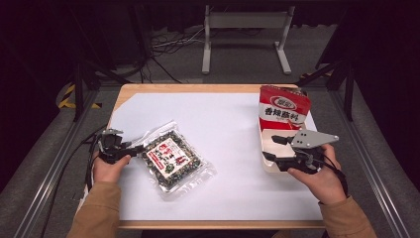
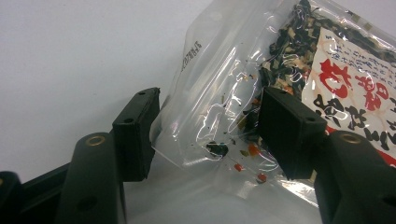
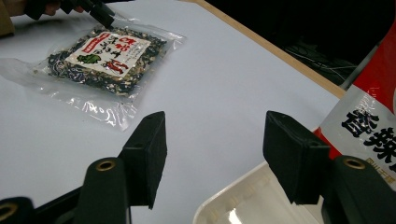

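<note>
The table (image 1: 233, 111) is covered with white paper. On its left part lies a clear packet of dried seaweed mix (image 1: 171, 157). The left gripper (image 1: 130, 147) is at the packet's corner, its jaws apart on both sides of the clear edge, not pressing. The right gripper (image 1: 272, 148), jaws spread and empty, is over a white tray (image 1: 267, 166) beside a red bag (image 1: 283, 108).

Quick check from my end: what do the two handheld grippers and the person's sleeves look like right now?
Both are black two-jaw tools with blocky rectangular pads and brass-coloured rivets: the left gripper trails a black cable, and the right gripper carries a grey three-cornered plate and a black cable too. The tan long sleeves cover both forearms.
</note>
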Tool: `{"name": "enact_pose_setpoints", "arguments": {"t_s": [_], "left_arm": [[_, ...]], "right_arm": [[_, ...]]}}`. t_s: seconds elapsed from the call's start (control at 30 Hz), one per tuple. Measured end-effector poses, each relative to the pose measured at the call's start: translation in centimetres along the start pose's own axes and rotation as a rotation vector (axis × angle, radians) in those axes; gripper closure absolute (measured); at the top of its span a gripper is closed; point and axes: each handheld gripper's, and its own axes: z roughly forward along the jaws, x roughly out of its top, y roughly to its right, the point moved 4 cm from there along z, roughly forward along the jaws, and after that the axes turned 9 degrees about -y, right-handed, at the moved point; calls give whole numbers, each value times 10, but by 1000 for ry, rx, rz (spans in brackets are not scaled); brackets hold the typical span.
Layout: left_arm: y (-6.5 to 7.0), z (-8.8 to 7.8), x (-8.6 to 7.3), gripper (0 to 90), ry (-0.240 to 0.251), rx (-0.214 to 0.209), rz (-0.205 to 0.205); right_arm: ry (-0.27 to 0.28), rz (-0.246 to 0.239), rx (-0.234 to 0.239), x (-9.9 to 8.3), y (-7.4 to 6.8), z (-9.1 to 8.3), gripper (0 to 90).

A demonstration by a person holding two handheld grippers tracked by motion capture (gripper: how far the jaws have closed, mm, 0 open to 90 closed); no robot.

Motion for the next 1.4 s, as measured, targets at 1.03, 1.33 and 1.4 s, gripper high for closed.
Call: {"name": "enact_pose_setpoints", "arguments": {"t_s": [1.03, 1.33, 1.4], "left_arm": [[-7, -6, -6, 759, 14, -91, -93], [-6, -5, -6, 888, -6, -48, -74], [-4, -8, -5, 890, 3, -41, -74]], "right_arm": [[3, -14, 12, 0, -3, 2, 398], [4, -20, 14, 1, -3, 4, 395], [4, -21, 14, 1, -4, 3, 395]]}}
